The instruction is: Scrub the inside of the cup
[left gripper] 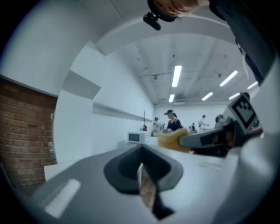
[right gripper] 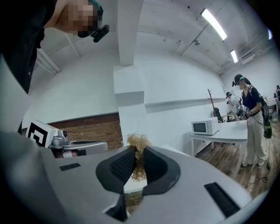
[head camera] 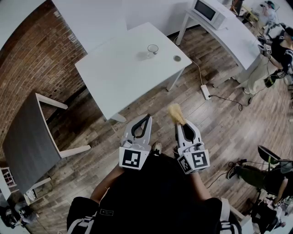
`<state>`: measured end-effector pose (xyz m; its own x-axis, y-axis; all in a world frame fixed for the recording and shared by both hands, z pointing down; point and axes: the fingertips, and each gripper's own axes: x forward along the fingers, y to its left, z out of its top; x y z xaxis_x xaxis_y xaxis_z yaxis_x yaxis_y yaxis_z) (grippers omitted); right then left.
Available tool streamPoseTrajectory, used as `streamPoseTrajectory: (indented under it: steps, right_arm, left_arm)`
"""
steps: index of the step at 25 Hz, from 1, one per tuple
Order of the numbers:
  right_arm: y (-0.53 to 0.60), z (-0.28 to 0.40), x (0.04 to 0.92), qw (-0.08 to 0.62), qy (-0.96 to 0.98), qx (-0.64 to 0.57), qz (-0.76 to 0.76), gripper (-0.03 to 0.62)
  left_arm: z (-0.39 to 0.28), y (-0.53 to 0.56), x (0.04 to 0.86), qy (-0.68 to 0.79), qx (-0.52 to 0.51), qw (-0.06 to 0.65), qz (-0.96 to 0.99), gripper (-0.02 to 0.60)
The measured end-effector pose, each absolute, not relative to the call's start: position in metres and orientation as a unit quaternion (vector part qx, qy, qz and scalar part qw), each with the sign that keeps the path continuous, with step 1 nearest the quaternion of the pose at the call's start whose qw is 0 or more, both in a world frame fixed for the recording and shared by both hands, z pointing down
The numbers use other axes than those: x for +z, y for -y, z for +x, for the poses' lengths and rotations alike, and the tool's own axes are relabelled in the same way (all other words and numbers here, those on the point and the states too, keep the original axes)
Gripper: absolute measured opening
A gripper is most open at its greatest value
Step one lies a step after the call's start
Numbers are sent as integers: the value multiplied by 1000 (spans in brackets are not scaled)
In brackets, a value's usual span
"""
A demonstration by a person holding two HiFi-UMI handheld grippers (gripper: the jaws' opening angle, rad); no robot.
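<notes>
A clear glass cup point(head camera: 152, 49) stands on the white table point(head camera: 123, 73), near its far right side. Both grippers hang over the wooden floor, well short of the table's near edge. My right gripper point(head camera: 179, 124) is shut on a tuft of yellowish fibre scrubber point(head camera: 175, 113), which sticks out past the jaw tips; up close it is straw-like scrubber point(right gripper: 137, 143) pinched in the right gripper point(right gripper: 138, 154). My left gripper point(head camera: 148, 117) is shut with nothing in it, its jaws meeting at the left gripper point(left gripper: 141, 168) tips. The cup is in neither gripper view.
A small round object point(head camera: 177, 58) lies on the table right of the cup. A grey-topped table point(head camera: 25, 141) stands at the left by the brick wall. A microwave point(head camera: 208, 11) sits on a long white counter at the back right. A power strip point(head camera: 205, 92) lies on the floor. People stand at the far right.
</notes>
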<state>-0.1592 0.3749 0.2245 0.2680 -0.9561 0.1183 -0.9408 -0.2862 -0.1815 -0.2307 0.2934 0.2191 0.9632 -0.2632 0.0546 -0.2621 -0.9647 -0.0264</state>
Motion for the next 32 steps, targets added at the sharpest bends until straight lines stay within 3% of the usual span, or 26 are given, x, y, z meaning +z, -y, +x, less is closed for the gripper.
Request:
streamPoseTrajectory:
  steps: [32]
  right_arm:
    - [-411, -87, 236, 57, -623, -113, -772, 31]
  left_arm:
    - [-172, -331, 229, -174, -47, 22, -983, 5]
